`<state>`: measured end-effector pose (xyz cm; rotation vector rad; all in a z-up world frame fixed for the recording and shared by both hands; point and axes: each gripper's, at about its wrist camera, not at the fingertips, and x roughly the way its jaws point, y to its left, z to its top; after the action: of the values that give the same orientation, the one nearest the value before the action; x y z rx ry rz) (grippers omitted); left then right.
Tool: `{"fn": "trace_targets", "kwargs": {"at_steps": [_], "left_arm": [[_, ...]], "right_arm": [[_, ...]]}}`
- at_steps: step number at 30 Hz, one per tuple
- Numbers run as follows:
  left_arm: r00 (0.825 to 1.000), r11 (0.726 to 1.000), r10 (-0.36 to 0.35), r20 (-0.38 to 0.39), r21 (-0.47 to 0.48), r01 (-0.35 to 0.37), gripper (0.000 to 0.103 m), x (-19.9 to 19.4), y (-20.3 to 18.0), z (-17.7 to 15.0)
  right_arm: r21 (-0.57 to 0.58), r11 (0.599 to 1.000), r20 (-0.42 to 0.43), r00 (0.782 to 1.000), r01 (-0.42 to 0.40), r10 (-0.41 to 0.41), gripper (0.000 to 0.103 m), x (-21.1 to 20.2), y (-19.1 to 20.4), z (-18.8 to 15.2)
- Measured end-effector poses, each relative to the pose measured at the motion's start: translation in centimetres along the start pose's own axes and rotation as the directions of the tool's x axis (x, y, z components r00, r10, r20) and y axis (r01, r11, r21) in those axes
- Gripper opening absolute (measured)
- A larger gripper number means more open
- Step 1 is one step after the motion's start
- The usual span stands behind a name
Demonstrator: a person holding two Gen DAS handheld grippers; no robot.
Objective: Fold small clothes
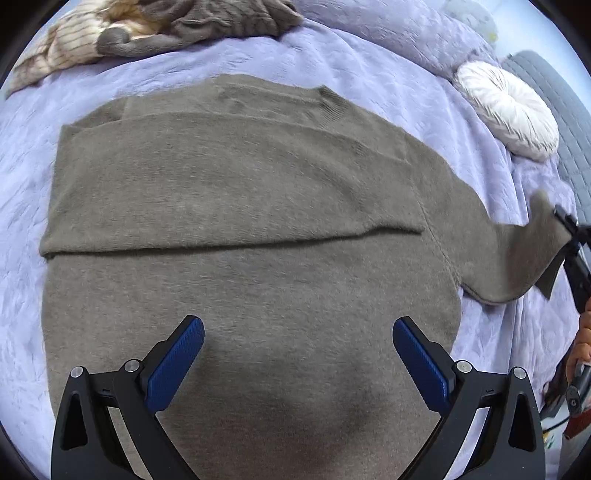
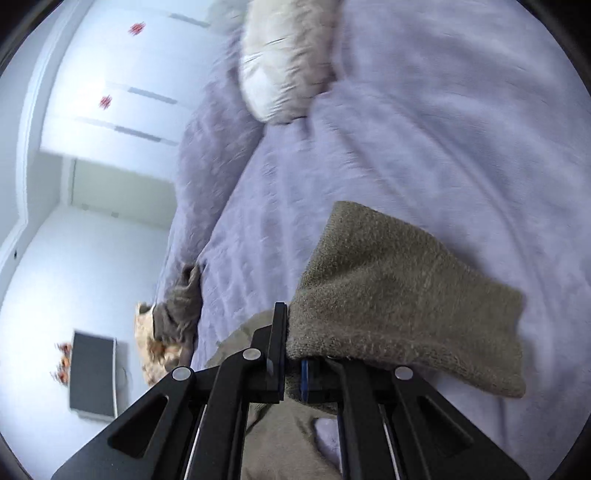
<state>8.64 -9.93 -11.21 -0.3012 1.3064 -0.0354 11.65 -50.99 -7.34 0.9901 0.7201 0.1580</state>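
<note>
A taupe knit sweater [image 1: 240, 192] lies flat on a lavender bed cover [image 1: 388, 85], its left sleeve folded across the body. My left gripper [image 1: 298, 345] is open and empty, hovering over the sweater's lower body. My right gripper [image 1: 567, 225] shows at the right edge, shut on the cuff of the sweater's right sleeve [image 1: 517, 251], which is lifted off the bed. In the right wrist view my right gripper [image 2: 293, 347] pinches the sleeve cuff [image 2: 399, 295], which drapes over the right finger.
A pile of other clothes [image 1: 147, 29] lies at the far left of the bed. A round white cushion [image 1: 509, 110] sits at the right. In the right wrist view white wardrobe doors [image 2: 110, 85] and a dark box [image 2: 92, 373] stand beyond the bed.
</note>
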Motion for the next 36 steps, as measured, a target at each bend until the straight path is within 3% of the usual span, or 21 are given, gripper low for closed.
{"fn": "trace_targets", "kwargs": {"at_steps": [3,7,9,12,15,16,18,20,22,24,26,28,31,32,34,36], "left_arm": [[0.999,0.999,0.02,0.027,-0.047,-0.018,0.102,-1.0,1.9,-0.3],[0.997,0.993,0.066,0.028,-0.102,-0.063,0.102,-1.5,5.1,-1.0],[0.996,0.987,0.088,0.022,-0.137,-0.084,0.102,-1.6,6.7,-1.3],[0.994,0.977,0.107,0.016,-0.185,-0.103,0.102,-1.5,8.6,-1.8],[0.993,0.972,0.118,0.017,-0.208,-0.112,0.102,-1.5,9.7,-2.1],[0.993,0.971,0.118,0.02,-0.214,-0.112,0.102,-1.5,10.1,-2.3],[0.993,0.969,0.115,0.027,-0.224,-0.106,0.102,-1.6,10.7,-2.4],[0.993,0.966,0.109,0.035,-0.238,-0.098,0.102,-1.8,11.1,-2.5],[0.994,0.963,0.097,0.048,-0.258,-0.082,0.102,-2.2,11.8,-2.4],[0.994,0.958,0.088,0.065,-0.279,-0.066,0.102,-2.6,12.3,-2.4],[0.993,0.952,0.084,0.088,-0.302,-0.054,0.102,-3.2,13.0,-2.2],[0.991,0.945,0.085,0.106,-0.324,-0.046,0.102,-3.6,13.6,-2.0],[0.99,0.929,0.086,0.111,-0.369,-0.04,0.102,-3.6,14.9,-1.7],[0.99,0.923,0.085,0.108,-0.383,-0.037,0.102,-3.7,15.3,-1.7],[0.991,0.913,0.08,0.105,-0.407,-0.031,0.102,-3.6,16.1,-1.8],[0.993,0.911,0.061,0.105,-0.413,-0.012,0.102,-3.2,16.2,-1.5]], "right_arm": [[-0.22,0.975,-0.065,0.998,-0.04,0.026,0.006,3.1,6.7,-2.6],[-0.496,0.861,-0.195,0.981,-0.11,0.013,0.006,8.9,14.8,-9.1],[-0.583,0.797,-0.29,0.957,-0.161,-0.019,0.006,11.6,17.0,-14.4],[-0.649,0.739,-0.381,0.918,-0.181,-0.11,0.006,15.2,17.2,-20.1],[-0.649,0.748,-0.476,0.84,-0.138,-0.258,0.008,20.5,14.7,-23.1],[-0.637,0.764,-0.482,0.828,-0.107,-0.286,0.01,21.4,13.9,-23.2],[-0.578,0.81,-0.487,0.838,-0.097,-0.247,0.02,21.0,12.7,-22.9],[-0.477,0.874,-0.487,0.856,-0.093,-0.174,0.042,19.5,11.6,-21.3],[-0.358,0.929,-0.458,0.885,-0.095,-0.086,0.045,18.3,10.8,-19.5],[-0.256,0.964,-0.423,0.905,-0.073,-0.044,0.042,17.9,10.1,-18.1],[-0.212,0.975,-0.399,0.916,-0.059,-0.032,0.009,18.2,10.1,-17.0],[-0.243,0.967,-0.387,0.922,-0.076,-0.024,0.009,19.1,11.7,-16.9],[-0.397,0.905,-0.393,0.919,-0.151,-0.02,0.009,20.1,15.9,-18.7],[-0.458,0.868,-0.424,0.905,-0.191,-0.024,0.009,20.6,17.3,-20.0],[-0.533,0.807,-0.511,0.856,-0.253,-0.07,0.009,21.9,18.9,-22.9],[-0.614,0.746,-0.562,0.807,-0.258,-0.183,0.012,22.9,19.3,-25.9]]}}
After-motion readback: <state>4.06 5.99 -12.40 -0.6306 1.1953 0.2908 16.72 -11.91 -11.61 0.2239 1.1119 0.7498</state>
